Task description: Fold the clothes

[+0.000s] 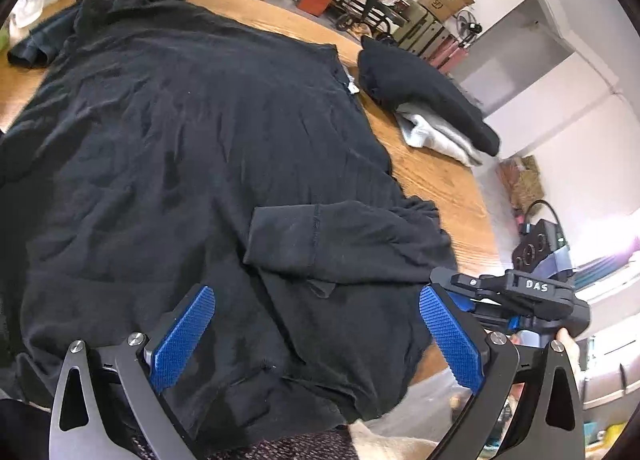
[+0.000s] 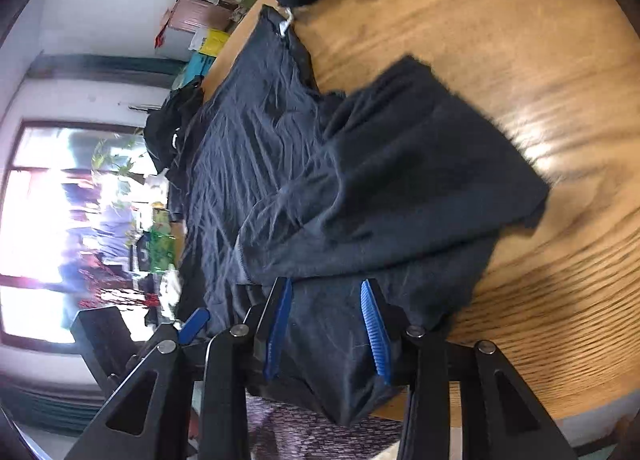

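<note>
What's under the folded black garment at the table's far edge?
A light grey garment lies under the folded black garment, sticking out at its near end, both on the wooden table. How far it runs beneath, or whether anything else is there, is covered.

Black tongs [image 1: 316,324], blue ridged pads [image 1: 182,340]

1. Left gripper [image 1: 316,334]: jaws spread wide, blue pads at 7 and 5 o'clock of its own view, nothing between them.
2. Right gripper [image 2: 326,326]: jaws partly apart, blue pads near 6 o'clock of its view, angled down.
3. In the left view, the right gripper sits at 4 o'clock, a fingertip [image 1: 566,340] of the hand showing beside it.
</note>
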